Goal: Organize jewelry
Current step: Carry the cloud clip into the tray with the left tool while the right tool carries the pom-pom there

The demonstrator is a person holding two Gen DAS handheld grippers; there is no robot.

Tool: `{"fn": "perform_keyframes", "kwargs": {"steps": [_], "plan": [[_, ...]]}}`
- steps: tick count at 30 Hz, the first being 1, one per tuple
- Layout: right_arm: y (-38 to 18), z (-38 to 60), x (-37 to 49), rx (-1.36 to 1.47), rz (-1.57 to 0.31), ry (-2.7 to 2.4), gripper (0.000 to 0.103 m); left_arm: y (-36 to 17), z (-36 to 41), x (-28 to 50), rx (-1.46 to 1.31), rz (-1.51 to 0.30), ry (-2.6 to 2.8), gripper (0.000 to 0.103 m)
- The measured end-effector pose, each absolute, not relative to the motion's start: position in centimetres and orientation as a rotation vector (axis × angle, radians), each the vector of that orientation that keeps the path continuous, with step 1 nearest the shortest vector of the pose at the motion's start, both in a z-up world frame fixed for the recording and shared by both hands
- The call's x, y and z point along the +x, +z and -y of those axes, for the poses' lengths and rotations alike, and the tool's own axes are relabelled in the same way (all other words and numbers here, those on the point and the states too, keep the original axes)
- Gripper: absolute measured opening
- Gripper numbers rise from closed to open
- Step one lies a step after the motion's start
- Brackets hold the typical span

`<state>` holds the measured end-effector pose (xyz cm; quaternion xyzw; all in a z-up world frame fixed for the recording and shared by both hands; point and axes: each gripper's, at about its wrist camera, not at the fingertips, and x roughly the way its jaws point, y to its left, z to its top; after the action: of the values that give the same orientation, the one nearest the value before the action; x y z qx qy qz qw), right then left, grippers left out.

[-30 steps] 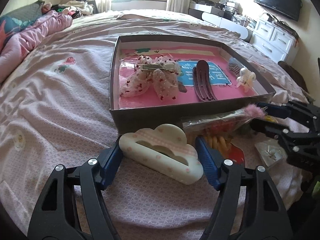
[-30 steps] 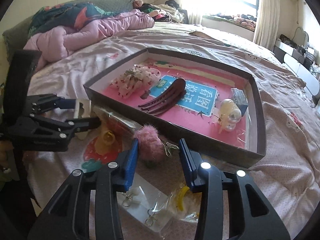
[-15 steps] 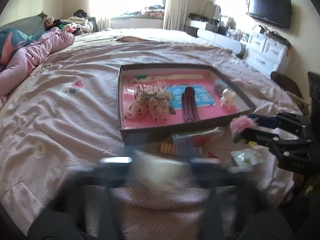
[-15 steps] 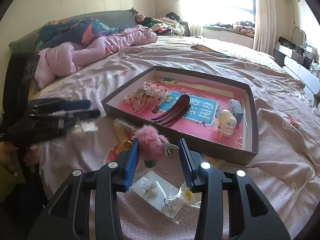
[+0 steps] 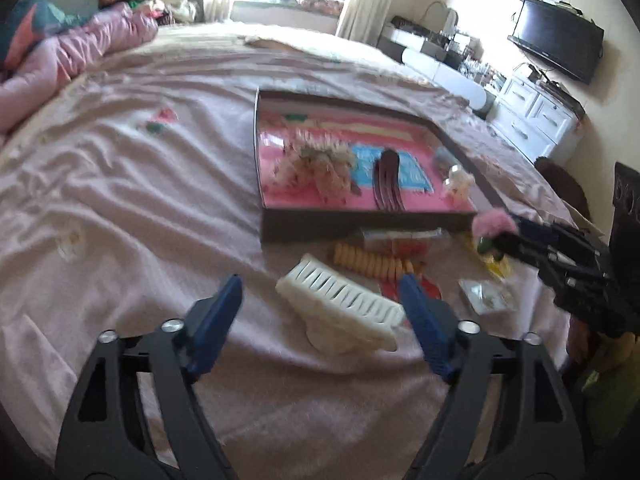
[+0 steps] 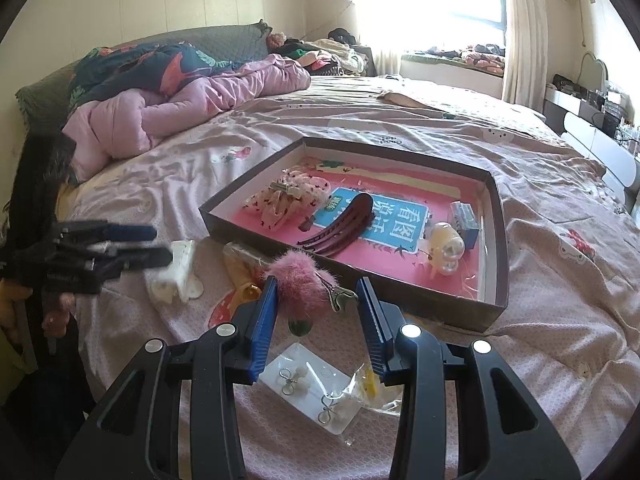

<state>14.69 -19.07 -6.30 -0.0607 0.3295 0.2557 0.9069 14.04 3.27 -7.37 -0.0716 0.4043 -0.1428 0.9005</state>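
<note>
A shallow dark box (image 5: 360,228) (image 6: 498,216) with a pink floor lies on the bed. In it lie a lace bow (image 5: 320,166) (image 6: 288,198), a maroon hair clip (image 5: 386,184) (image 6: 340,226) and a pearl clip (image 6: 444,248). My left gripper (image 5: 322,306) is open; the cream cloud claw clip (image 5: 344,312) (image 6: 176,272) lies tipped over on the sheet between its fingers, touching neither. My right gripper (image 6: 316,308) is shut on a pink pompom clip (image 6: 300,280) (image 5: 492,224), held above the sheet near the box's front corner.
Loose on the sheet before the box are a yellow spiral hair tie (image 5: 372,262), a clear packet of clips (image 5: 400,240), an earring card (image 6: 316,384) (image 5: 486,298) and a yellow item (image 6: 370,384). A pink quilt (image 6: 180,108) is heaped at the bed's far left.
My left gripper has let go of the cream claw clip and drawn back; the clip now lies tipped over on the sheet. My right gripper has lifted the pink pompom clip.
</note>
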Motion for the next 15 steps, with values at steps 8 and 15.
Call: {"fn": "perform_keyframes", "kwargs": {"steps": [8,15], "plan": [[-5.8,19.5,14.6,-0.106,-0.666,0.522,0.038,-9.6,-0.9,15.2,-0.089,-0.914,-0.352,0.085],[-5.5,20.0,14.6,-0.083,-0.655,0.521,0.038,-10.2,0.5,15.7,-0.019,-0.91,-0.328,0.062]]}}
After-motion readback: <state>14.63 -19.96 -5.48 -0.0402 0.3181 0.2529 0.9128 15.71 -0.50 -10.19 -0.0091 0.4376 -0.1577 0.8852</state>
